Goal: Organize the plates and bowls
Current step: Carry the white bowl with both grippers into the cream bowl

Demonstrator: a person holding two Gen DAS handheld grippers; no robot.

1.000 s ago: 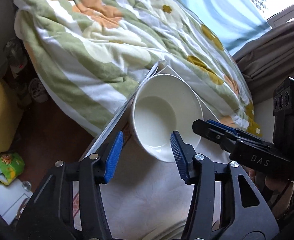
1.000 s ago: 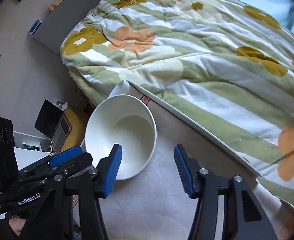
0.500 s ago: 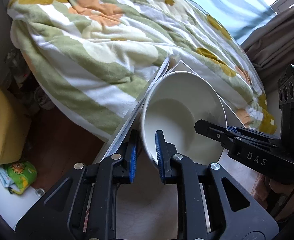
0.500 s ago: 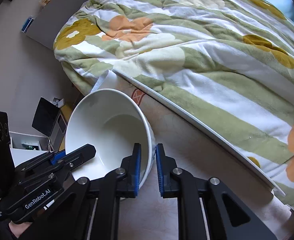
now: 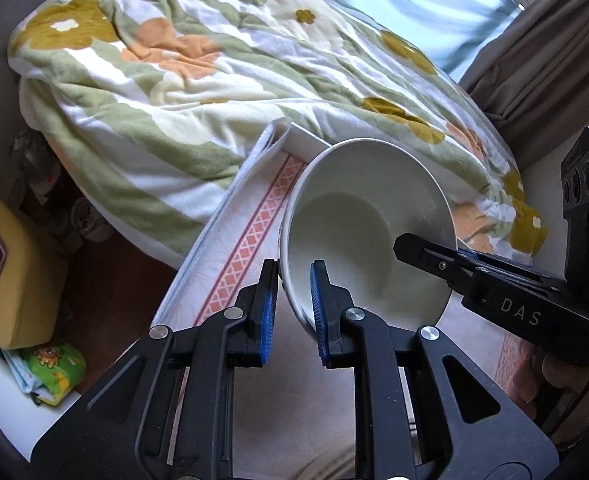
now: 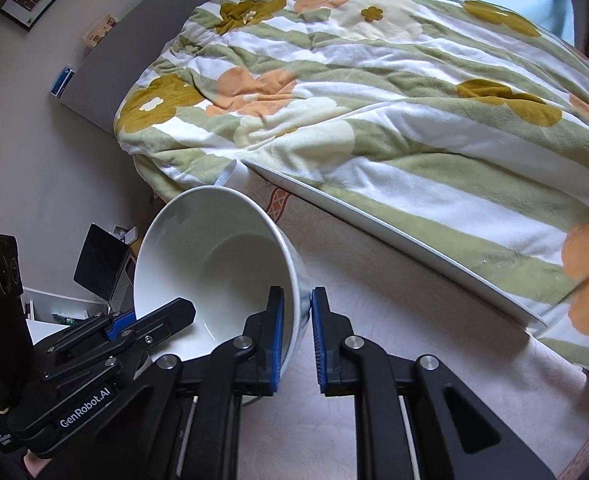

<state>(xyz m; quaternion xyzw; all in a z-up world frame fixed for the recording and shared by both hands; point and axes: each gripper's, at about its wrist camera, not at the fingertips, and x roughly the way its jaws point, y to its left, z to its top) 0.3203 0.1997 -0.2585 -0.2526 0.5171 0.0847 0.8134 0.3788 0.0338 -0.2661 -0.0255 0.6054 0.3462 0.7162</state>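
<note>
The left gripper [image 5: 293,304] and the right gripper [image 6: 297,332] were each clamped on opposite sides of the rim of the white ceramic bowl [image 5: 368,224], their jaws having just closed on it. The bowl hung tilted over the cloth-covered table [image 6: 374,320], near the table's left corner beside the floral blanket [image 6: 374,92]. Glazed, stiff and breakable, it looked slippery, so two opposed rim grips suited it; both grippers pointed steeply downward.

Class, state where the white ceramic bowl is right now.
The white ceramic bowl is tilted over the cloth-covered table beside the floral quilt, its rim pinched by the left gripper and right gripper.
</note>
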